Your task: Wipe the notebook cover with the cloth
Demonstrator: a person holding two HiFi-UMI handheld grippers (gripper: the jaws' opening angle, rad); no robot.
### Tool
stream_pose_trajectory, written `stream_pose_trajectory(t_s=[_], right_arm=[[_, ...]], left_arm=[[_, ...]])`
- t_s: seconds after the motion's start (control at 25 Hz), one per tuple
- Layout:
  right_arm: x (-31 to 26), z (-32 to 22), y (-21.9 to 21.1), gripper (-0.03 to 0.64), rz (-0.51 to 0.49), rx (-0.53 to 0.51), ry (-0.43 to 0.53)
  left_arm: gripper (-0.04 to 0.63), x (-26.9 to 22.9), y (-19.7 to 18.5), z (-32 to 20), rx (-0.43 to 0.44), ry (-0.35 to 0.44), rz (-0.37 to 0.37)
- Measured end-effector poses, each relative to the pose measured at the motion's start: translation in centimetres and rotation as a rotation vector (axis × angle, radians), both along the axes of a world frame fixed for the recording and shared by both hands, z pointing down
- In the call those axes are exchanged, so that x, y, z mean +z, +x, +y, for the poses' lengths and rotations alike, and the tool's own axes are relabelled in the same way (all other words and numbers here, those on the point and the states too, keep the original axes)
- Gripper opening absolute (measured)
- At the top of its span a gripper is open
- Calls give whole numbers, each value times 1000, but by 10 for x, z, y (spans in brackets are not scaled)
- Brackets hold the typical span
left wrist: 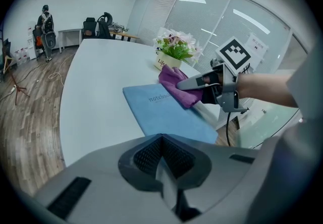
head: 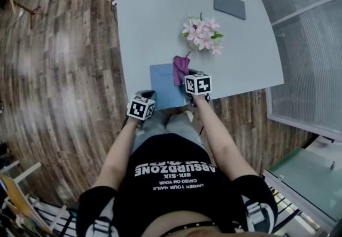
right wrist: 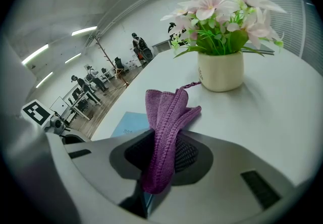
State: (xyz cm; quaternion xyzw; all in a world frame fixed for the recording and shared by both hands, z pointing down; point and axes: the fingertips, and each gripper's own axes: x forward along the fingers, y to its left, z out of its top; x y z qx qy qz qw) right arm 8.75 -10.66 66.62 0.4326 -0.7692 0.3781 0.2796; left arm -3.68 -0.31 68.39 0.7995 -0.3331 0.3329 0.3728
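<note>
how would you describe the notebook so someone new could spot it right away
Start at the big pale table and go to its near edge, by the person. The notebook lies flat there, nearer than the flower pot. It is the only light blue thing, unlike the dark grey slab at the far end, with a purple cloth at its right edge.

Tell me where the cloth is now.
Head view, centre: the cloth is held in the right gripper, over the right edge of the notebook, just in front of the flowers.
</note>
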Motion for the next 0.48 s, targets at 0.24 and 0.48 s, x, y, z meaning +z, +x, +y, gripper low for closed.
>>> stream_pose_trajectory(t_s=[0.24,0.48], right_arm=[[0,7,3,89,-15,-1,0],[-1,18,6,89,-27,-2,-4]], left_arm=[[15,0,0,0,-11,-1,0],[15,2,1,1,-22,-4,14]])
